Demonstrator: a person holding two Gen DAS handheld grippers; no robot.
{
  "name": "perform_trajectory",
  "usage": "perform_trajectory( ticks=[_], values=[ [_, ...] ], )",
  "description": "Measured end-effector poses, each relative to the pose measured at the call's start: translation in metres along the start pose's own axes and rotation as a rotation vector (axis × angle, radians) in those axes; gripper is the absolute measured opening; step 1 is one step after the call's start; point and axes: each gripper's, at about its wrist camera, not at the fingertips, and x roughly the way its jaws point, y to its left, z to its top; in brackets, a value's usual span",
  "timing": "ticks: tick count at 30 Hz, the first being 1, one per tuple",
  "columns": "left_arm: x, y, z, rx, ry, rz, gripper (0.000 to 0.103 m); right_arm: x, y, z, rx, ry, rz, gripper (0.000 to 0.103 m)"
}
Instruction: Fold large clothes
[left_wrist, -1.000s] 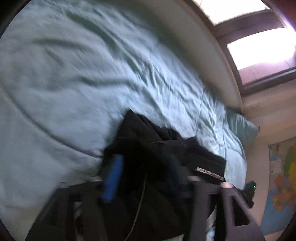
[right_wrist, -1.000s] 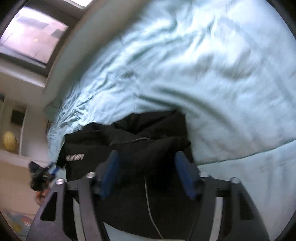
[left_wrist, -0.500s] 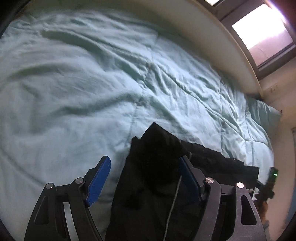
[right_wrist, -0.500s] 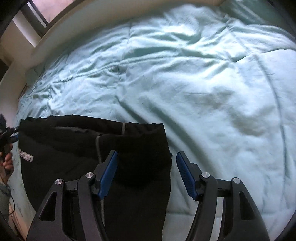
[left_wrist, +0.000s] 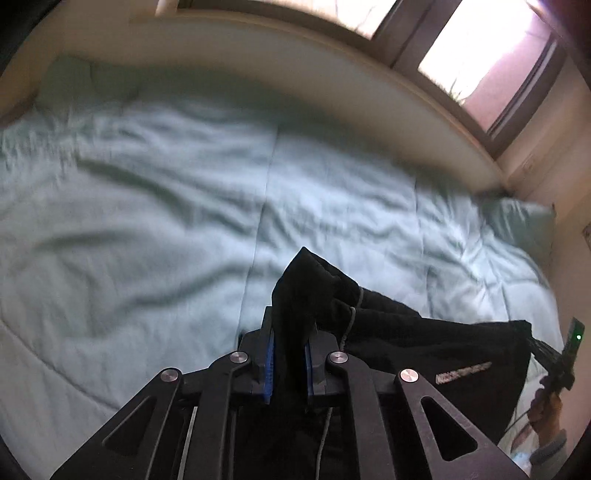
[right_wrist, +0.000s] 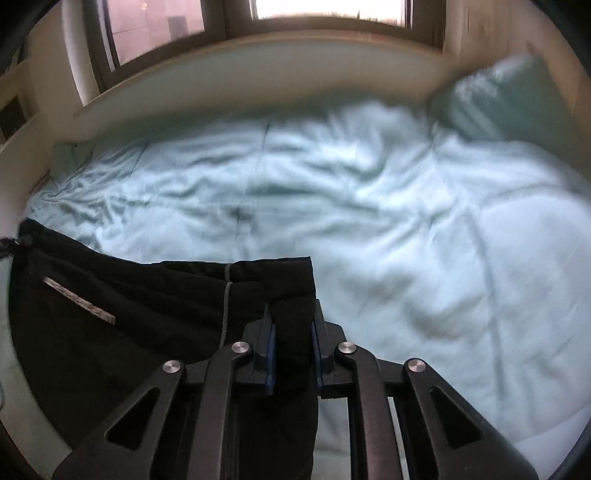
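A black garment (left_wrist: 424, 347) with a grey drawstring and a small white logo hangs stretched between my two grippers over a pale green bed. My left gripper (left_wrist: 290, 332) is shut on one bunched corner of it, which sticks up between the blue pads. My right gripper (right_wrist: 293, 332) is shut on the opposite corner of the black garment (right_wrist: 129, 302). In the right wrist view the cloth spreads left, its top edge taut and nearly straight. The lower part of the garment is hidden behind the gripper frames.
The pale green quilt (left_wrist: 147, 221) covers the bed below, wrinkled. A pillow (right_wrist: 491, 103) lies at the bed's head, a cream ledge (left_wrist: 295, 66) and windows (right_wrist: 325, 7) run behind. The person's other hand and gripper (left_wrist: 554, 369) show at the right edge.
Both grippers were open over the garment's corners half a second ago and have now shut on them. Both have risen and tilted up, lifting the cloth off the quilt and stretching it.
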Motion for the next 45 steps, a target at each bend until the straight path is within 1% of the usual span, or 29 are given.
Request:
perform_trajectory(
  ticks=[1,3,5,7,8,10,12,14,16,17,18,19,20,21,23,25,26,28,30,32,33,34,35,37,39,41,42,44,45],
  values=[
    [0.007,-0.004,0.006,-0.003,-0.006,0.015,0.013,0.007,0.002,0.007,-0.005,-0.002,-0.027,0.017],
    [0.038,-0.001,0.012,-0.012,0.030,0.068,0.013,0.033,0.002,0.013,0.006,0.037,-0.057,0.017],
    [0.089,0.011,0.003,-0.031,0.129,0.142,0.013,0.087,-0.001,0.006,0.049,0.158,-0.066,0.017],
    [0.127,0.023,-0.014,-0.067,0.220,0.159,0.014,0.125,0.000,-0.011,0.078,0.259,-0.045,0.017],
    [0.142,0.028,-0.023,-0.076,0.253,0.159,0.018,0.141,0.001,-0.021,0.093,0.309,-0.035,0.019],
    [0.148,0.029,-0.030,-0.059,0.245,0.160,0.022,0.151,0.000,-0.032,0.124,0.335,-0.039,0.021],
    [0.146,0.028,-0.028,-0.061,0.248,0.144,0.024,0.149,-0.004,-0.032,0.147,0.347,-0.031,0.037],
    [0.138,0.031,-0.020,-0.081,0.277,0.111,0.025,0.138,-0.012,-0.028,0.171,0.359,-0.025,0.051],
    [0.127,0.040,-0.013,-0.135,0.301,0.053,0.028,0.113,-0.020,-0.025,0.192,0.331,0.012,0.051],
    [0.116,0.050,-0.009,-0.191,0.316,0.006,0.032,0.096,-0.021,-0.025,0.197,0.310,0.037,0.052],
    [0.108,0.056,-0.008,-0.231,0.324,-0.028,0.039,0.077,-0.022,-0.026,0.200,0.286,0.060,0.057],
    [0.097,0.064,-0.007,-0.282,0.331,-0.070,0.041,0.056,-0.022,-0.029,0.198,0.262,0.079,0.060],
    [0.080,0.073,-0.005,-0.331,0.318,-0.114,0.041,0.035,-0.018,-0.033,0.191,0.237,0.091,0.067],
    [0.066,0.076,-0.006,-0.344,0.296,-0.131,0.042,0.011,-0.013,-0.038,0.180,0.211,0.102,0.073],
    [0.028,0.072,-0.007,-0.325,0.224,-0.110,0.045,-0.026,-0.001,-0.049,0.168,0.170,0.138,0.077],
    [0.000,0.055,-0.016,-0.286,0.175,-0.094,0.054,-0.054,0.018,-0.063,0.169,0.141,0.173,0.078],
    [-0.014,0.038,-0.026,-0.256,0.149,-0.100,0.055,-0.057,0.033,-0.068,0.166,0.141,0.181,0.079],
    [-0.026,0.010,-0.050,-0.186,0.140,-0.099,0.058,-0.055,0.063,-0.085,0.132,0.157,0.177,0.079],
    [-0.023,-0.022,-0.080,-0.112,0.160,-0.042,0.058,-0.043,0.088,-0.099,0.099,0.189,0.141,0.079],
    [-0.008,-0.053,-0.116,-0.035,0.196,0.030,0.058,-0.021,0.104,-0.116,0.112,0.248,0.092,0.079],
    [-0.001,-0.059,-0.131,-0.017,0.222,0.035,0.058,-0.008,0.109,-0.125,0.124,0.276,0.080,0.079],
    [0.015,-0.067,-0.149,0.003,0.271,0.048,0.058,0.005,0.111,-0.133,0.130,0.299,0.067,0.079],
    [0.030,-0.071,-0.164,0.024,0.286,0.101,0.059,0.013,0.114,-0.141,0.124,0.312,0.055,0.081],
    [0.049,-0.071,-0.177,0.040,0.287,0.155,0.061,0.028,0.118,-0.149,0.092,0.325,0.040,0.083],
    [0.054,-0.067,-0.173,-0.002,0.300,0.158,0.061,0.030,0.119,-0.150,0.076,0.316,0.042,0.083],
    [0.047,-0.069,-0.160,0.005,0.320,0.148,0.060,0.026,0.113,-0.144,0.088,0.336,0.079,0.083],
    [0.041,-0.071,-0.155,0.018,0.308,0.138,0.059,0.024,0.108,-0.141,0.101,0.335,0.100,0.083],
    [0.022,-0.076,-0.137,0.062,0.245,0.109,0.059,0.009,0.092,-0.127,0.146,0.281,0.172,0.083],
    [0.019,-0.077,-0.128,0.078,0.220,0.115,0.059,0.004,0.086,-0.118,0.155,0.252,0.169,0.083]
  ],
)
